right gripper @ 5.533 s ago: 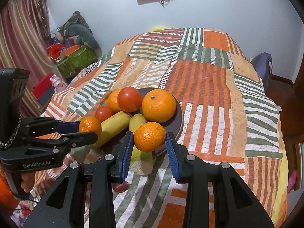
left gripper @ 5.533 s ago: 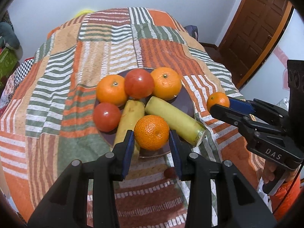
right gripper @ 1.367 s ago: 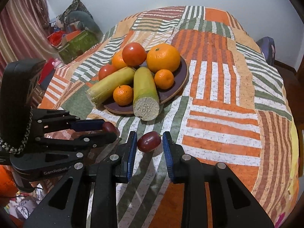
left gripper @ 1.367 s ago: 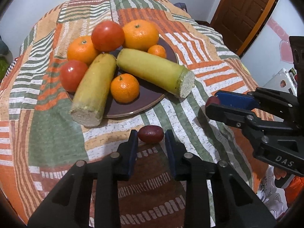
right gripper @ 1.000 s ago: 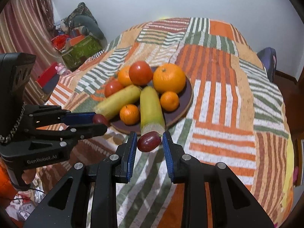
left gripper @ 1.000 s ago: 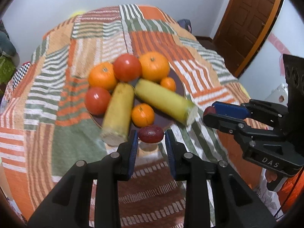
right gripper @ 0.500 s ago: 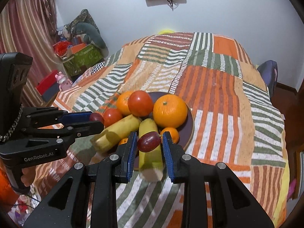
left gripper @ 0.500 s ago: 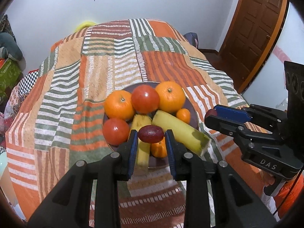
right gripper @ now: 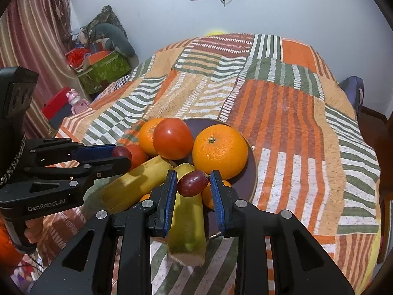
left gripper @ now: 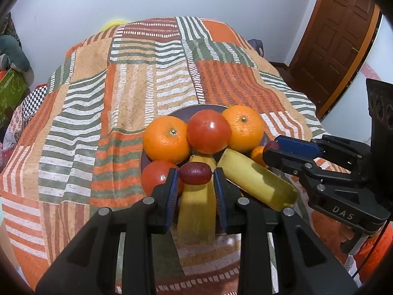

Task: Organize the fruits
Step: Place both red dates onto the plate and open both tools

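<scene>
Fruit is what I have in both tools: a small dark-red oval grape sits pinched between the blue-padded fingers of my left gripper, low in the centre of the left wrist view, lifted clear of the cloth. My right gripper is closed the same way on a second dark-red grape, low centre in the right wrist view. Each tool shows in the other's camera: the right one at the right edge of the left view, the left one at the left edge of the right view, each with a grape at its tips.

Just beyond the fingers lies the round dark-brown plate, resting on the patchwork cloth of orange, green and cream stripes. On the near half of the plate are two long yellow-green cut stalks, their cut ends overhanging the near rim toward me. A small mandarin sits beside the right-hand stalk, and a red tomato sits at the plate's left.

Farther back on the plate, mid-frame, a larger red tomato stands between two big oranges, touching both.

Beyond the cloth, in the upper right of the left view, is a brown panelled wooden door.
</scene>
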The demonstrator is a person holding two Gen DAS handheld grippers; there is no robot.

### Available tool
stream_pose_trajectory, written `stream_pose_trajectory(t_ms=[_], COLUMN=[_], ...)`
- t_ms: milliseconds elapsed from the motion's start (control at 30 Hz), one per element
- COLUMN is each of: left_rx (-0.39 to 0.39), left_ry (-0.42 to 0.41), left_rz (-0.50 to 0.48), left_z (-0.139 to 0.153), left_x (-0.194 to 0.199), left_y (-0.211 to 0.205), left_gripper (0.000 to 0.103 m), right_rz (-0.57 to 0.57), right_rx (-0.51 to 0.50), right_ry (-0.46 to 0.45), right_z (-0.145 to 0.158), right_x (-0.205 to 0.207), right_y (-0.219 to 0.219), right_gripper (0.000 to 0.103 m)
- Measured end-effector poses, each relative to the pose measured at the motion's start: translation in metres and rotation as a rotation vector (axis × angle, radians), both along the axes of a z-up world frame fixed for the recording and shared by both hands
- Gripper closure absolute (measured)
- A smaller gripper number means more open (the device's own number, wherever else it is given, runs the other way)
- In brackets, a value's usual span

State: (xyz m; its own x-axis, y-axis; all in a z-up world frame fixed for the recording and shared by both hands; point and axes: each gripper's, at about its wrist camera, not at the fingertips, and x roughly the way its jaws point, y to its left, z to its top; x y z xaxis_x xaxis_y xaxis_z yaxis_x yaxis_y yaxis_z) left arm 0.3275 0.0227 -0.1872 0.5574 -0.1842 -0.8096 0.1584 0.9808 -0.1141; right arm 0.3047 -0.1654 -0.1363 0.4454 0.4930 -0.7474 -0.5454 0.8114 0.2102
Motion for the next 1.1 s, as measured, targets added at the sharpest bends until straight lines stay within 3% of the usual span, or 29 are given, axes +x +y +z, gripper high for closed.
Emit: stream_pose_trajectory(t_ms=[500,700,833,1100], left_rx=[0.017,0.027,0.03,0.022], left_ry=[-0.008,-0.006,-0.01,-0.067], left_rz=[-0.002,-0.004,0.0,0.037], left_z=[-0.011,-0.011,-0.008,0.019], left_x=[0.015,0.013,0.008,-0.014], left_y=[0.0,-0.003,-0.004,0.002], left_gripper=[0.074,0.069,0.063,0.063], right_rz=[-0.008,-0.014,-0.024,-0.052], right_rx=[-0.003,-0.012,-0.023,-0.001], right_ry=[0.028,0.027,0.028,0.0], right_z=[-0.016,-0.017,-0.015,0.008], right_x=[0.014,0.014,0.013,0.002], right_y=[0.003,0.004,0.001,-0.011], right_gripper=[0.077,0.076,0.064,0.064])
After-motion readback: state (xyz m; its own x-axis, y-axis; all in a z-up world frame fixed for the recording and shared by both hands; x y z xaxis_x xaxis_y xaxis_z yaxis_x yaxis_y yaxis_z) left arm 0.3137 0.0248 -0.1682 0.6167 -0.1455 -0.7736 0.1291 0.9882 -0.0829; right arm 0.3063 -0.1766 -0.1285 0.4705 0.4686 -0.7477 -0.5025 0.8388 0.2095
